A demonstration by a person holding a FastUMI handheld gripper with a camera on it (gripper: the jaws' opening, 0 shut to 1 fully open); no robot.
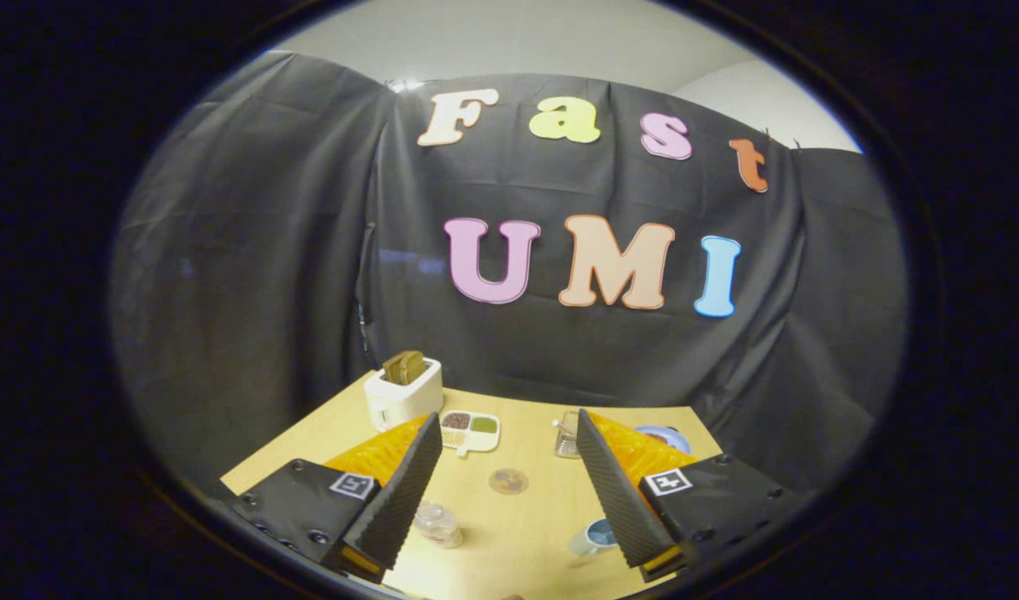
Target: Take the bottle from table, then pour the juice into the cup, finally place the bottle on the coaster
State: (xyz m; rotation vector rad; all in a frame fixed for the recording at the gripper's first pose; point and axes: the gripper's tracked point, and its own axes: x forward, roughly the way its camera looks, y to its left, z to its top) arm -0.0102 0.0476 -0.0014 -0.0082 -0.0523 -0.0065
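Nothing of the task looked done: the gripper (509, 492) hung above the table (526, 533) with its two ridged fingers spread wide and nothing between them, so lifting the bottle, pouring and setting it down all seemed left to do. Lower middle of the frame was taken by the table, a smooth pale wooden top. Toward its far left edge stood a boxy white toaster (402, 392) with a brown slice sticking out of the slot. Just right of it lay a small divided tray (469, 429) holding brown and green fillings. Beside the right finger a clear glass (566, 435) stood upright, and a blue plate (667, 436) peeped past that finger. Low in the frame, by the left finger's tip, sat the bottle (438, 525), small, clear plastic and rounded. The cup (594, 537), pale with a bluish inside, sat by the right fingertip. Between the fingers, further off, lay the coaster (509, 481), a flat brownish disc.
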